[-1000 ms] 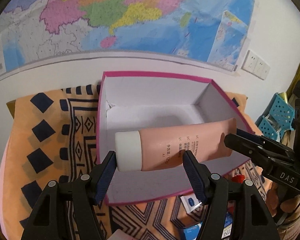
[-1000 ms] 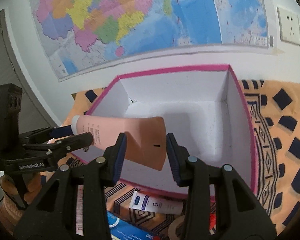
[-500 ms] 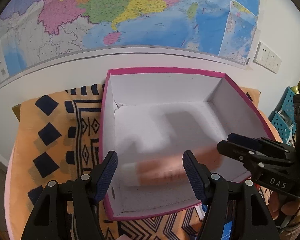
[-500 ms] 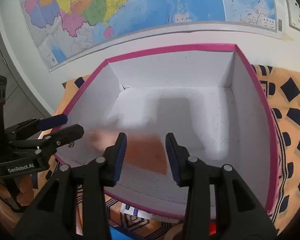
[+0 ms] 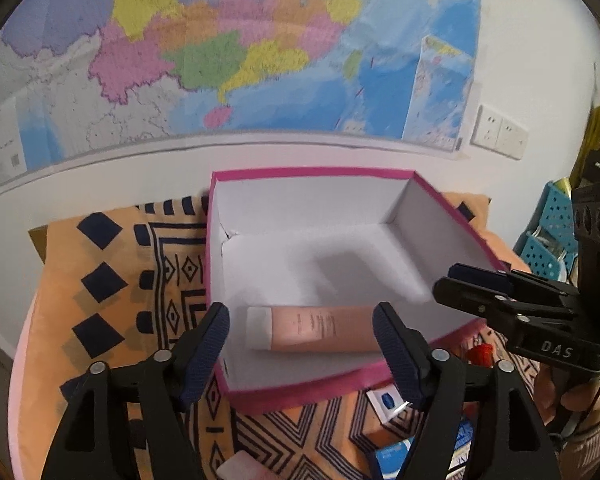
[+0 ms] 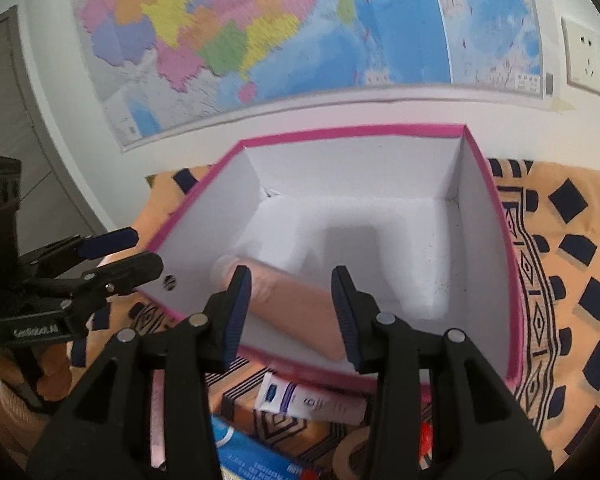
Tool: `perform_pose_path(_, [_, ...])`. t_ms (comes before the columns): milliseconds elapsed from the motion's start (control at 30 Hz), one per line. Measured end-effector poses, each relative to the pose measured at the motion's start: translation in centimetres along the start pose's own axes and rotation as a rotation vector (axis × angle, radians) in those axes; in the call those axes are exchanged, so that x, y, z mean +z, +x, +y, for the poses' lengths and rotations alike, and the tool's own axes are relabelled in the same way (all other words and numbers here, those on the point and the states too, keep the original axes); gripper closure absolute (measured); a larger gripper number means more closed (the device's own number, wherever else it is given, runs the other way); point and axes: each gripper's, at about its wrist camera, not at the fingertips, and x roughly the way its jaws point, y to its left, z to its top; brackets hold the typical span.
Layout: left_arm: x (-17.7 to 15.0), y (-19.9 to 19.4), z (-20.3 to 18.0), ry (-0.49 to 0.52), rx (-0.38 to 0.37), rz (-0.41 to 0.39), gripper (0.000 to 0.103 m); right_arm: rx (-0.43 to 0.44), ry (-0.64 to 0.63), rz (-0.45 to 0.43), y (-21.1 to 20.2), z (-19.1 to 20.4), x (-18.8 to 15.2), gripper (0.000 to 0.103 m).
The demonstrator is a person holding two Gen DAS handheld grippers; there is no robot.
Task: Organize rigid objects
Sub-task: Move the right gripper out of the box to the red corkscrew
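A pink tube with a white cap (image 5: pixel 320 328) lies flat on the floor of the pink-rimmed white box (image 5: pixel 300 173), by its near wall. My left gripper (image 5: pixel 302 320) hovers above the near rim; its jaws are opening and touch nothing. In the right wrist view the tube (image 6: pixel 296 308) rests on the box floor beyond my right gripper (image 6: pixel 291 280), which stands open above the box (image 6: pixel 352 132) with nothing held. The left gripper (image 6: pixel 140 251) shows at the box's left corner, the right gripper (image 5: pixel 480 284) at its right side.
The box sits on an orange patterned cloth (image 5: pixel 112 280). In front of it lie a small white tube with a blue label (image 6: pixel 308 398), a blue carton (image 6: pixel 252 456) and a red item (image 5: pixel 480 354). A blue perforated basket (image 5: pixel 548 240) stands at right, below the wall map.
The pink tube, held up between both grippers over the box a second ago, has dropped and now lies on the box floor. The left jaws stand wider apart.
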Motion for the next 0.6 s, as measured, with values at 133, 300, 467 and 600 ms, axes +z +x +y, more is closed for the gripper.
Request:
perform_pose_path(133, [-0.9, -1.5, 0.1, -0.015, -0.035, -0.014, 0.027, 0.027, -0.009, -0.022, -2.2, 0.5, -0.7, 0.058])
perform_pose_path(300, [-2.8, -2.2, -0.1, -0.024, -0.061, 0.011, 0.027, 0.060, -0.020, -0.039, -4.8, 0.9, -2.2, 0.055])
perform_pose_path(467, [-5.4, -2.0, -1.0, -0.014, -0.099, 0.066, 0.027, 0.074, -0.011, -0.029, -6.5, 0.9, -4.1, 0.054])
perform_pose_path(600, [-7.3, -1.4, -1.8, -0.016, -0.138, 0.120, 0.027, 0.056, 0.009, -0.008, -7.3, 0.2, -6.1, 0.054])
